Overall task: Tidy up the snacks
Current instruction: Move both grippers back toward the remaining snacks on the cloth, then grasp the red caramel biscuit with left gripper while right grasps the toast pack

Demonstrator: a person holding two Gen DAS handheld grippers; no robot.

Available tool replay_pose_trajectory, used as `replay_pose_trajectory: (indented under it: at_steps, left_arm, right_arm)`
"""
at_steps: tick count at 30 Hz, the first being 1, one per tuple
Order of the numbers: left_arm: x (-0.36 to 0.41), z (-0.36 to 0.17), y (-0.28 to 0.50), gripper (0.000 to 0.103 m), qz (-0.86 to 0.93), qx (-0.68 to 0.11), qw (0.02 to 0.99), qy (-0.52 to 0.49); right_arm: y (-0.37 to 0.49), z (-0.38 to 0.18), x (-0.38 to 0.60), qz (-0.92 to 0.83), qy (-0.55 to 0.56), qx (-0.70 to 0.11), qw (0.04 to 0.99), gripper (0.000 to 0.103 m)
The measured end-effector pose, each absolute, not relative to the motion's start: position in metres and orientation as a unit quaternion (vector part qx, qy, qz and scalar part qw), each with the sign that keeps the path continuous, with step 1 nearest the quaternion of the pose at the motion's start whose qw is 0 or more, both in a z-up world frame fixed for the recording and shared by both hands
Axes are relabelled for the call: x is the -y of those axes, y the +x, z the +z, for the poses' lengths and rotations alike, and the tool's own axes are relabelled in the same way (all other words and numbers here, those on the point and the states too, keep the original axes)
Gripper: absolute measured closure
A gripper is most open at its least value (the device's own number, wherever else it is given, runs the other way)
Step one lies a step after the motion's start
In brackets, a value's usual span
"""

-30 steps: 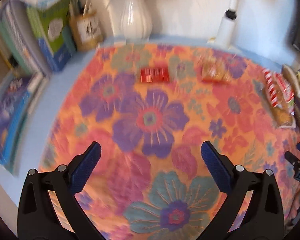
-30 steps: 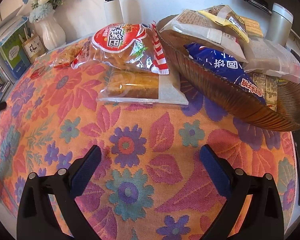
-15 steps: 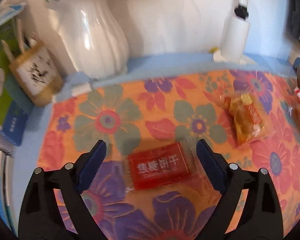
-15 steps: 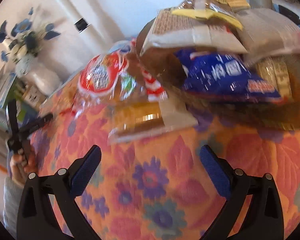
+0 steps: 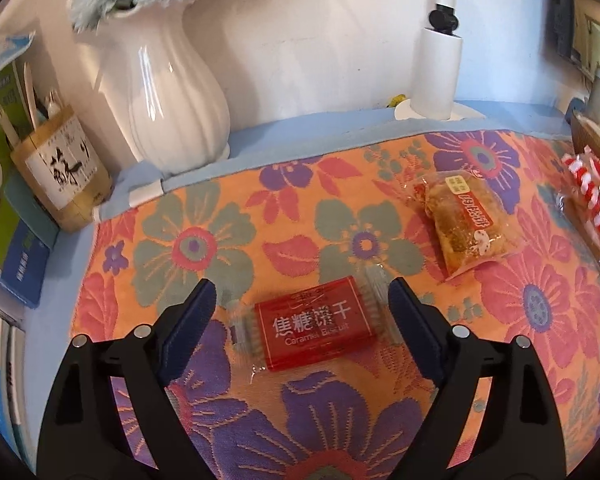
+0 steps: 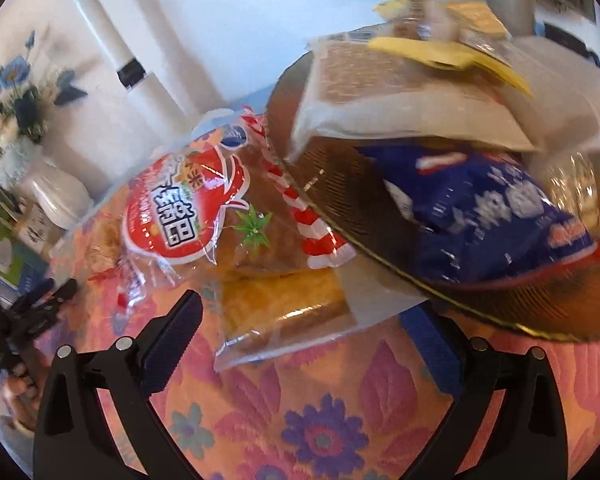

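A red caramel biscuit packet [image 5: 315,325] lies flat on the flowered cloth, right between the fingers of my open left gripper [image 5: 302,300], untouched by them. An orange snack pouch [image 5: 462,220] lies further right. In the right wrist view my right gripper [image 6: 308,316] is open, its fingers on either side of a clear-wrapped cake bar [image 6: 288,312]. Behind it leans a red-labelled bread bag [image 6: 204,216] against a brown woven basket [image 6: 352,208] heaped with a blue bag [image 6: 492,216] and paper-wrapped packets [image 6: 400,100].
A white vase [image 5: 168,96] with blue flowers, a wooden pen holder [image 5: 64,168] and books [image 5: 4,184] stand at the back left. A white lamp base [image 5: 436,76] stands by the wall. The left gripper [image 6: 24,316] and a hand show at the right view's left edge.
My left gripper has moved forward across the cloth until the red biscuit packet sits between its fingers. My right gripper has closed in on the cake bar and the basket, tilting.
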State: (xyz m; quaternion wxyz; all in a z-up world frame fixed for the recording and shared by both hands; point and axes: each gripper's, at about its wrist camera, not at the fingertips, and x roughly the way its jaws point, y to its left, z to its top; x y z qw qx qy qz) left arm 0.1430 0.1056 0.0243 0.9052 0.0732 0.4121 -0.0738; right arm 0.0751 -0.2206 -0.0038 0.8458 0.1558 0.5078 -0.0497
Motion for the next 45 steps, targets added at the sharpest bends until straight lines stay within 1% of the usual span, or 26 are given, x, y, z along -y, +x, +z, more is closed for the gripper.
replay_pose_trajectory:
  at_steps: [3,4,5,6,8,13,17,20,23,24,25,26,27,30,31,32,36,39,42,45]
  left_arm:
    - [-0.112,0.024,0.143,0.015,-0.076,-0.409,0.907,0.062]
    - [-0.112,0.024,0.143,0.014,-0.076,-0.408,0.908,0.06]
    - [-0.112,0.024,0.143,0.014,-0.076,-0.408,0.908,0.058]
    - [-0.113,0.024,0.143,0.014,-0.077,-0.408,0.908,0.056]
    - [-0.113,0.024,0.143,0.014,-0.077,-0.408,0.908,0.054]
    - [-0.112,0.025,0.141,0.014,-0.073,-0.405,0.909,0.06]
    - [-0.109,0.025,0.139,0.014,-0.072,-0.402,0.91,0.066]
    - [-0.11,0.025,0.14,0.013,-0.075,-0.402,0.91,0.063]
    - [-0.111,0.025,0.139,0.013,-0.078,-0.402,0.91,0.06]
    - [-0.111,0.025,0.139,0.013,-0.079,-0.401,0.911,0.059]
    - [-0.111,0.025,0.139,0.013,-0.08,-0.401,0.911,0.059]
    - [-0.111,0.025,0.138,0.012,-0.083,-0.402,0.91,0.058]
    - [-0.11,0.025,0.138,0.012,-0.088,-0.405,0.908,0.058]
    - [-0.108,0.022,0.136,0.012,-0.114,-0.427,0.895,0.057]
    - [-0.106,0.021,0.132,0.012,-0.133,-0.438,0.887,0.054]
    - [-0.103,0.02,0.127,0.012,-0.147,-0.445,0.882,0.057]
    - [-0.087,0.028,0.084,0.012,-0.264,-0.443,0.854,0.073]
    - [-0.09,0.042,0.071,0.012,-0.258,-0.421,0.864,0.093]
    - [-0.105,0.049,0.097,0.011,-0.202,-0.431,0.876,0.073]
    - [-0.105,0.039,0.132,0.011,-0.15,-0.455,0.876,0.062]
  right_arm:
    - [0.078,-0.005,0.207,-0.057,0.119,-0.514,0.847,0.005]
    - [0.079,-0.004,0.205,-0.058,0.115,-0.514,0.848,0.01]
    - [0.076,-0.003,0.203,-0.053,0.114,-0.509,0.851,0.028]
    - [0.074,-0.001,0.201,-0.032,0.122,-0.506,0.853,0.042]
    - [0.067,0.002,0.198,-0.013,0.118,-0.503,0.856,0.043]
    - [0.037,0.014,0.179,0.098,0.124,-0.493,0.856,0.044]
    - [0.003,0.018,0.18,0.105,0.11,-0.506,0.849,0.045]
    - [-0.024,0.023,0.191,0.072,0.076,-0.51,0.854,0.045]
    - [-0.046,0.025,0.213,0.04,0.083,-0.525,0.846,0.044]
    - [-0.05,0.023,0.215,0.04,0.089,-0.531,0.842,0.042]
    - [-0.055,0.019,0.217,0.051,0.103,-0.545,0.831,0.037]
    - [-0.059,0.02,0.215,0.063,0.101,-0.545,0.83,0.03]
    - [-0.063,0.023,0.211,0.076,0.091,-0.546,0.83,0.027]
    - [-0.066,0.03,0.209,0.092,0.067,-0.545,0.83,0.023]
    - [-0.068,0.032,0.212,0.085,0.059,-0.54,0.835,0.016]
    - [-0.068,0.034,0.215,0.078,0.054,-0.535,0.84,0.012]
    - [-0.066,0.037,0.234,0.052,0.053,-0.523,0.849,0.012]
    - [-0.064,0.041,0.247,0.053,0.075,-0.514,0.853,0.011]
    - [-0.056,0.049,0.244,0.064,0.053,-0.497,0.864,0.006]
    - [-0.039,0.048,0.231,0.09,0.02,-0.5,0.861,0.005]
